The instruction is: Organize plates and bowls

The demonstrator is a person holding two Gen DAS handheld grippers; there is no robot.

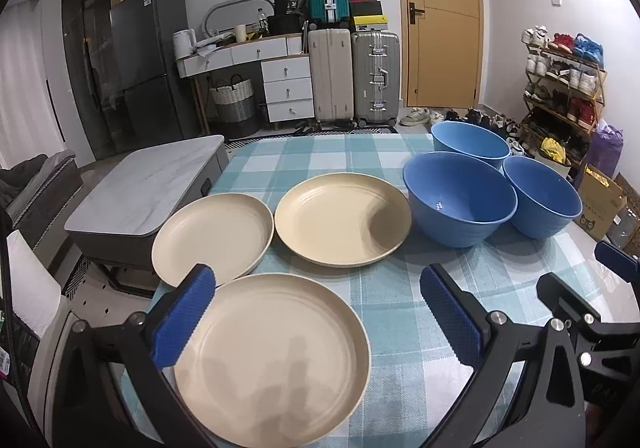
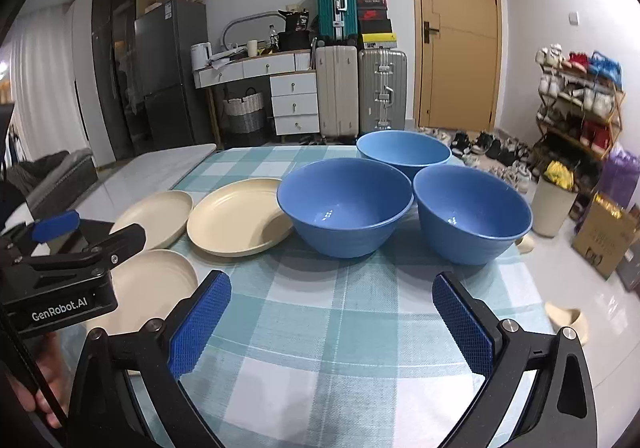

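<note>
Three cream plates, matte, shallow, with faint concentric ridges inside raised rims, lie apart on the desk (image 1: 304, 156), which wears a teal-and-white check cloth. Nearest plate (image 1: 272, 360) sits directly beneath the left tool (image 1: 316, 318), its rim passing under the left pad; second plate (image 1: 214, 238) lies just beyond to the tool's left, third plate (image 1: 344, 220) ahead. Three blue bowls, glossy, deep, upright: left bowl (image 2: 346, 208) and right bowl (image 2: 472, 214) ahead of the right tool (image 2: 332, 322), back bowl (image 2: 404, 152) behind them. Both tools stand with pads wide apart, gripping nothing.
</note>
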